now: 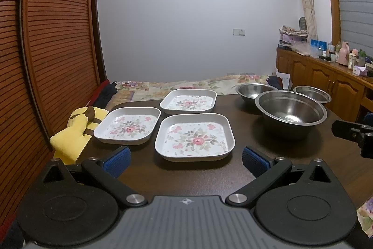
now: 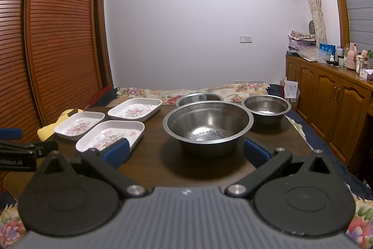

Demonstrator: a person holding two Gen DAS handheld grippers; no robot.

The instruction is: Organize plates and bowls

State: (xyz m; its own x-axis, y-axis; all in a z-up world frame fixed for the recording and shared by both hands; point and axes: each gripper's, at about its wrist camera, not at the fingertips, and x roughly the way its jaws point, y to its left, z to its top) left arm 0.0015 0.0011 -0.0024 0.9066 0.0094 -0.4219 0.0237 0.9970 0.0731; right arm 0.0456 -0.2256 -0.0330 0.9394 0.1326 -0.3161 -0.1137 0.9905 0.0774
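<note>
Three square white plates with flower prints lie on the dark table: a near one (image 1: 194, 137), a left one (image 1: 128, 125) and a far one (image 1: 188, 101). Three steel bowls stand to their right: a large near one (image 1: 290, 112), one behind it (image 1: 254, 91) and one far right (image 1: 312, 93). My left gripper (image 1: 186, 161) is open and empty, just in front of the near plate. My right gripper (image 2: 186, 152) is open and empty, in front of the large bowl (image 2: 207, 125). The plates show at left in the right wrist view (image 2: 110, 135).
A yellow plush toy (image 1: 77, 132) lies at the table's left edge. A slatted wooden wardrobe (image 1: 53, 39) stands on the left. A bed with a floral cover (image 1: 186, 85) is behind the table. Wooden cabinets (image 2: 331, 99) with clutter stand on the right.
</note>
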